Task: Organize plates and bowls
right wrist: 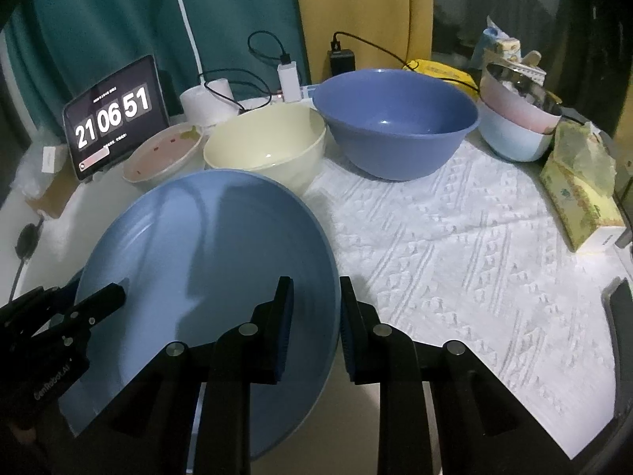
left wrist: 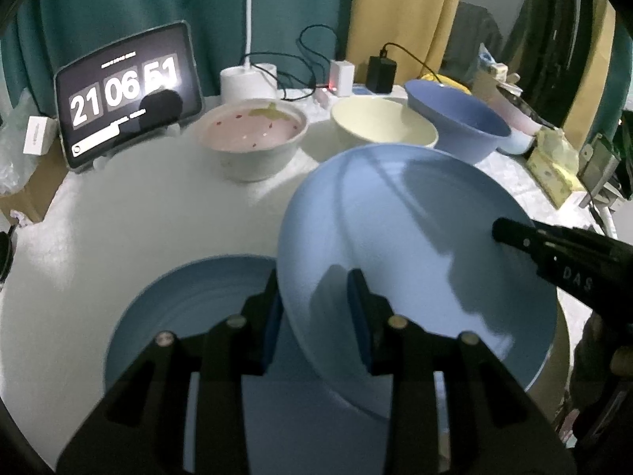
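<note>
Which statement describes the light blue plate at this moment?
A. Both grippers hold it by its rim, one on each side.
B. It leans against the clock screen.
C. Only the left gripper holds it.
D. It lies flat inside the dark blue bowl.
A: the left gripper clamps one edge of the light blue plate and the right gripper clamps the opposite edge, so the plate is tilted above the table.

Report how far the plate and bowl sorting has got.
Done: nothing visibly stacked on the table yet. In hand: both the left tongs and right tongs clamp the rim of a light blue plate, raised over a second blue plate. Left: the pink-lined bowl, cream bowl and dark blue bowl stand apart.
</note>
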Motion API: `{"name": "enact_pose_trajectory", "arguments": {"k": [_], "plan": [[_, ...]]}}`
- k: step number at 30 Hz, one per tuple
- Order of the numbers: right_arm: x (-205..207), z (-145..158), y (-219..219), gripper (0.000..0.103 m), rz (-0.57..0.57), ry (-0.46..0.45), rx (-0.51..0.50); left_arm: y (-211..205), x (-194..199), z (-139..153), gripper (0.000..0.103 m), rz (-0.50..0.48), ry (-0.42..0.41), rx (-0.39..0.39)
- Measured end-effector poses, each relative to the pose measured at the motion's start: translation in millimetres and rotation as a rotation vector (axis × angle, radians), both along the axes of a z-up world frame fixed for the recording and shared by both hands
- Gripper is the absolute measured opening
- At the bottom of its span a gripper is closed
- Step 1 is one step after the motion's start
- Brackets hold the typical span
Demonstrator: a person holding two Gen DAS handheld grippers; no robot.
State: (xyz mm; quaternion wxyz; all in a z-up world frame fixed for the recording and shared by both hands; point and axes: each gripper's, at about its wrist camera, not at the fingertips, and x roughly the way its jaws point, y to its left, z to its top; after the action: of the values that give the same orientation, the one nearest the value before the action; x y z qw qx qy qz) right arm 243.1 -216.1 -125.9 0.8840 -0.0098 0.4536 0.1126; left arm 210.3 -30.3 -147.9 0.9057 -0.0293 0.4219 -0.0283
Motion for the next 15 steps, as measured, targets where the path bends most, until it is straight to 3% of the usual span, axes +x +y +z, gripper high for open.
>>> {"name": "enact_pose_trajectory", "arguments": {"k": [15], "plan": [[-39, 16, -21, 0.024, -0.041, -0.044, 0.006, -22, -35, 12, 0.033, -0.052, -0.031, 0.023]]}}
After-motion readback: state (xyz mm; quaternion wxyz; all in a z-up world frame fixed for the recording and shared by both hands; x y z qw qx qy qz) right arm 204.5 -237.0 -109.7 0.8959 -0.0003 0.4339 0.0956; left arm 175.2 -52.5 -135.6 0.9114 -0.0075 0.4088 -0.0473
